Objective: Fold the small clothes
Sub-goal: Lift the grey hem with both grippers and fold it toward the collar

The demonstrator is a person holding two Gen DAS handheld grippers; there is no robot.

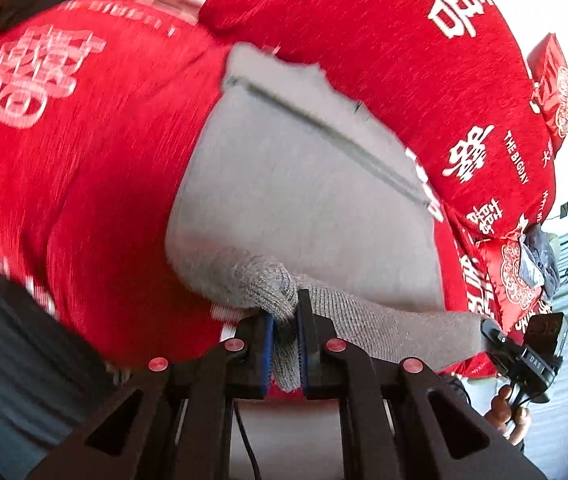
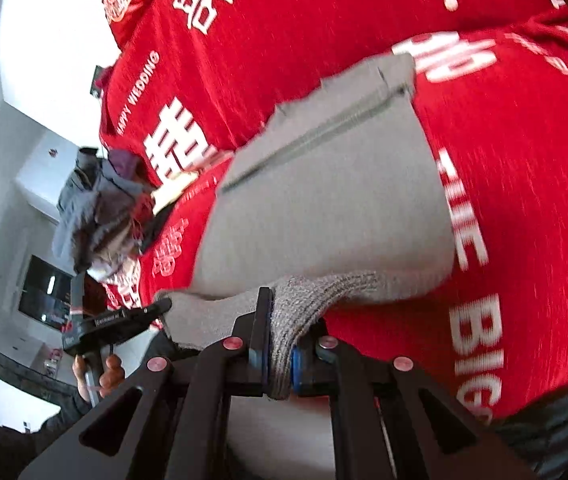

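Both grippers, left gripper (image 1: pixel 284 340) and right gripper (image 2: pixel 277 356), pinch the grey top's (image 1: pixel 304 200) hem; pulling unevenly could make it slip out.

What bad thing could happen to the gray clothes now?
1. Each gripper, left gripper and right gripper, pinches only a bunched bit of the ribbed hem of the gray garment, so it might slip out.
2. The garment drags across the red bedspread and may fold crooked.
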